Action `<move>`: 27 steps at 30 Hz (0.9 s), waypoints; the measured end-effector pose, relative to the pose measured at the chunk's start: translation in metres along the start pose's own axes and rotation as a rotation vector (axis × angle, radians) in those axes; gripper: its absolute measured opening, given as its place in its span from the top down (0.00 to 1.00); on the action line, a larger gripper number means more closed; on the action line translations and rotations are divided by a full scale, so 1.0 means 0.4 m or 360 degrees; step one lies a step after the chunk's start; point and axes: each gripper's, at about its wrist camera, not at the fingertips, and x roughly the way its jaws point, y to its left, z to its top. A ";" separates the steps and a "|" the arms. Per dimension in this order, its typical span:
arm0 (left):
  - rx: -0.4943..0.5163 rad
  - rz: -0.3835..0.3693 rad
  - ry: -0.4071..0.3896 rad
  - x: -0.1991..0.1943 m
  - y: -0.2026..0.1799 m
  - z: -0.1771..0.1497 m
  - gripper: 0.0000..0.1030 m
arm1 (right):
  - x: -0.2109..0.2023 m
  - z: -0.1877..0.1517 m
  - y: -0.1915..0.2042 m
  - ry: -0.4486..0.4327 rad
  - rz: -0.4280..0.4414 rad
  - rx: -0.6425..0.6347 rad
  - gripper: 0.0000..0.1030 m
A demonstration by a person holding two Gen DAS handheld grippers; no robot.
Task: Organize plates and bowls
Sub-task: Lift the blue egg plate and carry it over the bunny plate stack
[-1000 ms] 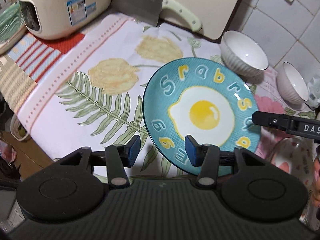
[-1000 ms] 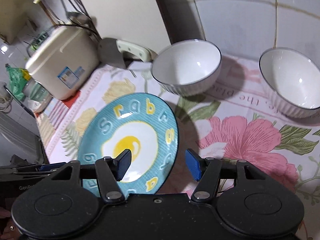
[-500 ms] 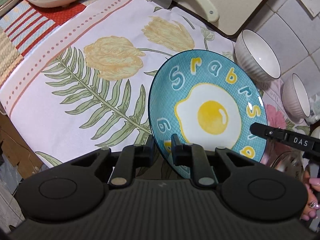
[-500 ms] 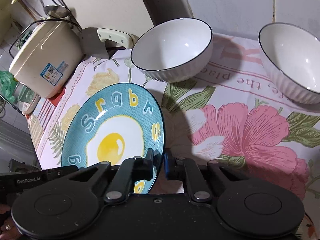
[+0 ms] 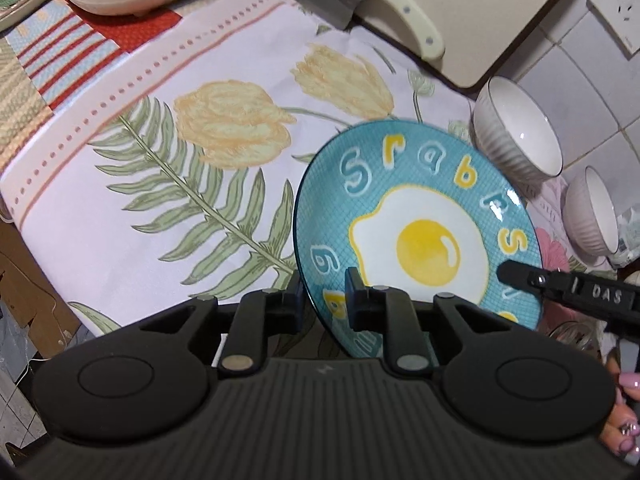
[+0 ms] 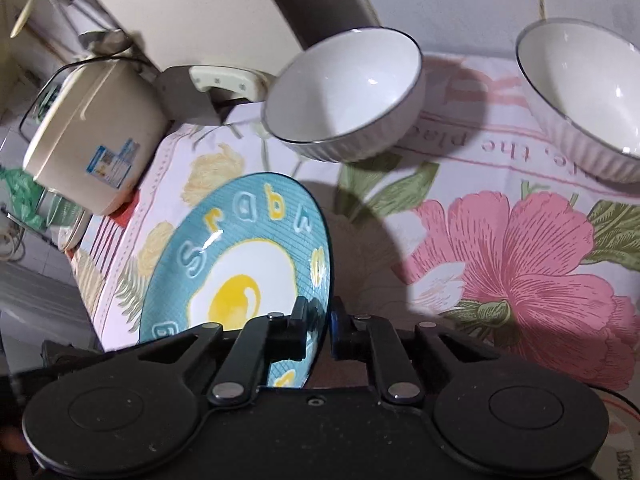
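Two grippers clenched on one plate (image 5: 416, 236): left gripper (image 5: 325, 300) pinches rim at 7 o'clock, right gripper (image 6: 320, 326) pinches opposite rim, jaws having just closed. Plate tilted, seemingly off tabletop (image 5: 132, 184). Two bowls (image 6: 344, 96) (image 6: 580, 96) sit at plate's 1–2 o'clock, near wall. Judgement: lift level, both hands together; uneven pull could twist rim from pads. Glazed rim likely slick, so keep squeeze firm. Steer clear of bowls and knife (image 5: 360, 4) at 12 o'clock.
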 end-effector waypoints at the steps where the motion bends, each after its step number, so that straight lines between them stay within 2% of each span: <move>1: 0.0013 0.0008 -0.0007 -0.008 -0.003 0.001 0.82 | -0.009 -0.002 0.008 -0.0007 -0.0006 -0.0009 0.86; 13: 0.0189 0.0015 -0.0039 -0.137 -0.033 -0.014 0.82 | -0.111 -0.051 0.061 -0.0051 -0.0027 -0.0006 0.85; 27: 0.0430 -0.0135 -0.0077 -0.331 -0.132 -0.072 0.82 | -0.364 -0.152 0.085 -0.0217 -0.0083 0.0028 0.84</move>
